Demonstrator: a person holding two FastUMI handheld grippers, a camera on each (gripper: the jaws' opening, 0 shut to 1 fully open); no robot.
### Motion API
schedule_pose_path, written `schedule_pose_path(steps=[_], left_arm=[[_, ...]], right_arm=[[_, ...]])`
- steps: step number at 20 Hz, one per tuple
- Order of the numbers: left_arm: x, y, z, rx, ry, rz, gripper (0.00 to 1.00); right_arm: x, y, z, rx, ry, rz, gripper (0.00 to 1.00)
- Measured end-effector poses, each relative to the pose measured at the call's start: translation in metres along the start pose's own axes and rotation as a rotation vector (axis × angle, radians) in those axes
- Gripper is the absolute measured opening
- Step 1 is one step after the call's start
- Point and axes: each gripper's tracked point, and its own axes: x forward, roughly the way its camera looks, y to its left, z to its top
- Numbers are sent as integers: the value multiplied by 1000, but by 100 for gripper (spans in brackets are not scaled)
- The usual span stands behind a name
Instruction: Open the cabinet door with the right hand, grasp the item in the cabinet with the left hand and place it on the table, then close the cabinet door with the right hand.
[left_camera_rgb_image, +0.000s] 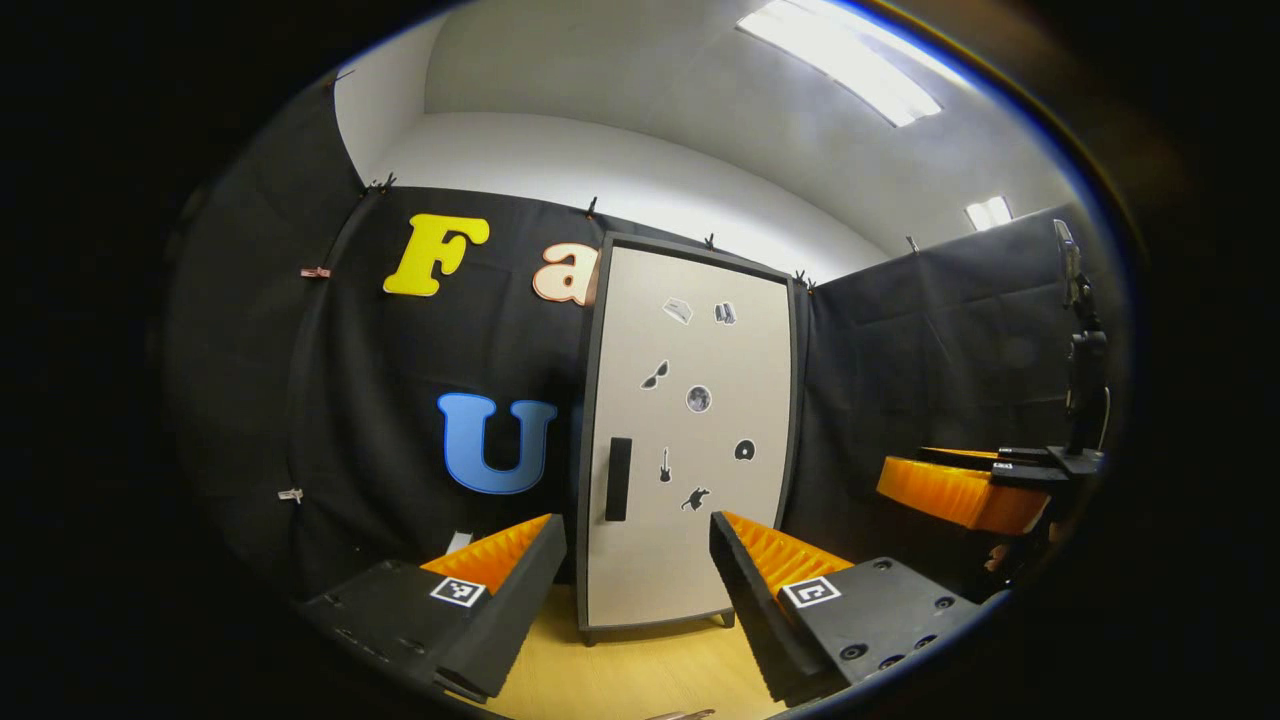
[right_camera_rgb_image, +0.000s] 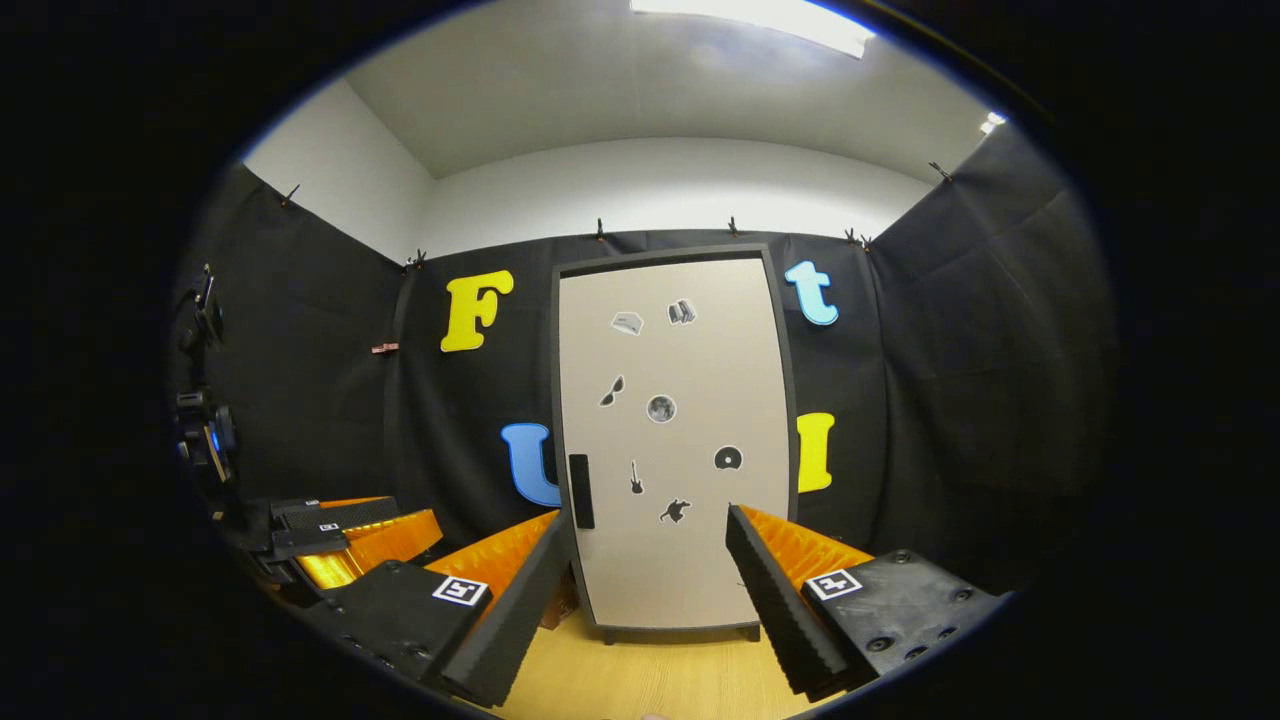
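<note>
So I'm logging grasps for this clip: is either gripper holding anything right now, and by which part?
Nothing is held. The left gripper and right gripper are both open and empty, facing the closed cabinet door, its handle untouched.

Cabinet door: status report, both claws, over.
Both claws open, empty: left claw, right claw. Cabinet door shut, handle untouched. Nothing between claws and door.

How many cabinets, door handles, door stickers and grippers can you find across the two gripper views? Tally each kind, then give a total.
Cabinet: 1
Door handle: 1
Stickers on the door: 7, e.g. the round one
Grippers: 2, left gripper and right gripper, both open
Total: 11
</note>
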Motion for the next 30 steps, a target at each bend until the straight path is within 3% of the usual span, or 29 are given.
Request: schedule_pose_path(steps=[12,23,27,30], left_arm=[[-8,36,-1,-11,0,32,92],[29,96,-14,-40,-3,221,92],[36,108,-20,-44,-1,265,92],[38,116,-22,-5,-6,301,92]], right_arm=[[24,37,-17,-54,8,14,99],[148,70,-64,-63,47,174,98],[193,82,-93,-56,89,203,98],[226,86,-109,-36,92,183,96]])
